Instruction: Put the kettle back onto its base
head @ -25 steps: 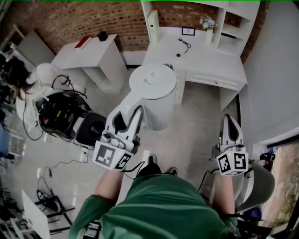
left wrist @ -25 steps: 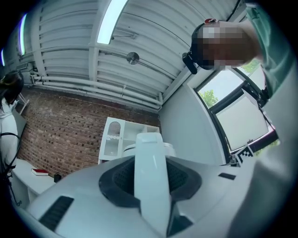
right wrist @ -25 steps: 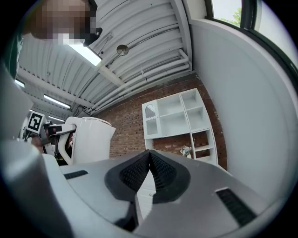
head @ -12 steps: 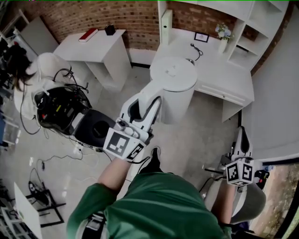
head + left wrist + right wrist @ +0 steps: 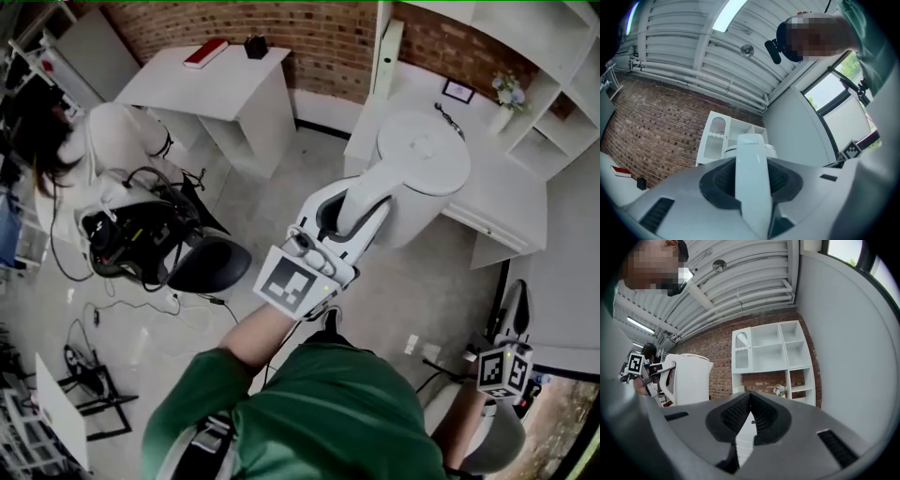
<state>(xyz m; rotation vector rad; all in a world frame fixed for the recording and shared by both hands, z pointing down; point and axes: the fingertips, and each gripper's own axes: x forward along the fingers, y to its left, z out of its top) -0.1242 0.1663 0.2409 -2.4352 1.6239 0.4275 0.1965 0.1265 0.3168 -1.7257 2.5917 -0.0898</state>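
At the left of the head view a white side table (image 5: 225, 82) with a red book (image 5: 206, 52) stands before the brick wall. Toward the middle, the left gripper (image 5: 361, 202) holds the white kettle (image 5: 424, 159) in the air, next to the edge of the white desk (image 5: 506, 180). Only the left gripper view shows the grip itself: the two dark pads press on the white handle (image 5: 751, 187) from both sides. At the far right the right gripper (image 5: 517, 298) is low beside the person. Its own view shows its jaws closed together with nothing between them, and also the kettle from the side, upright, left of a white shelf unit (image 5: 773, 350)
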